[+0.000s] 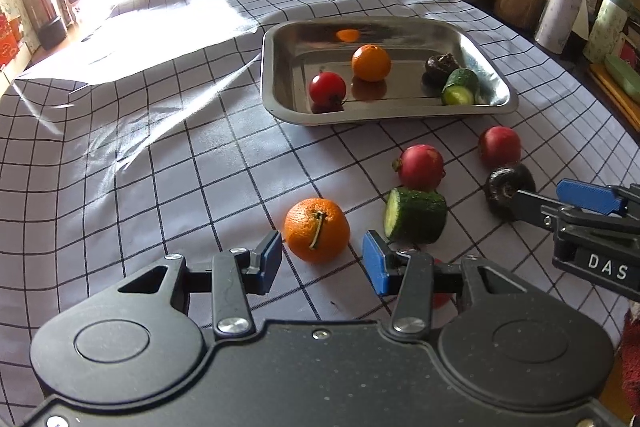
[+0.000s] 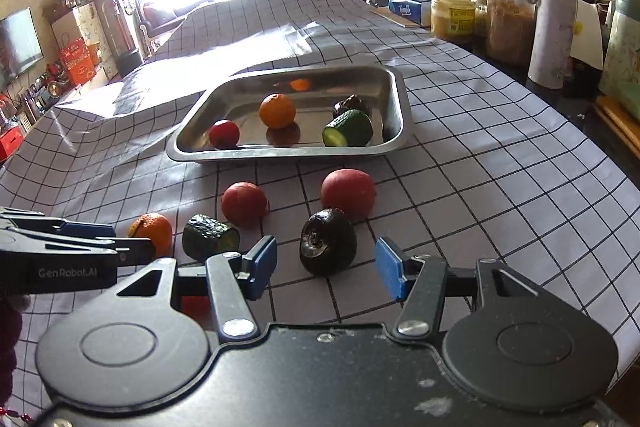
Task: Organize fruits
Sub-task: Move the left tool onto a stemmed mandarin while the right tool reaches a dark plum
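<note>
The left hand-held gripper (image 1: 322, 261) hangs low over the counter (image 1: 160, 195) with its blue pads spread apart and nothing between them. The loose orange (image 1: 317, 230) lies on the checked cloth just ahead of the gap, its near side reaching in between the pad tips, though I cannot tell whether either pad touches it.

Taking the steel tray (image 1: 280, 107) as the landmark and going left to right: inside it lie a small red fruit (image 1: 327, 89) at the near left, a second orange (image 1: 371, 63) in the middle, then a dark fruit (image 1: 440, 67) with a cut cucumber piece (image 1: 460, 87) leaning against it at the near right corner.

In front of the tray, on the cloth, the loose orange is farthest left. Right of it lies a cucumber chunk (image 1: 416, 215), cut face turned left. Behind that, nearer the tray, sits a red fruit (image 1: 422, 167), and another red fruit (image 1: 500, 147) lies further right.

The right hand-held gripper (image 2: 326, 267) is also spread wide and holds nothing. A dark wrinkled fruit (image 2: 329, 242) lies in front of the tray's right half, directly ahead of this gripper's gap and about level with the pad tips, clear space showing on both sides.

Right of the tray, along the counter's edge, stand jars (image 2: 512, 23) and a lilac flask (image 2: 554, 23).
</note>
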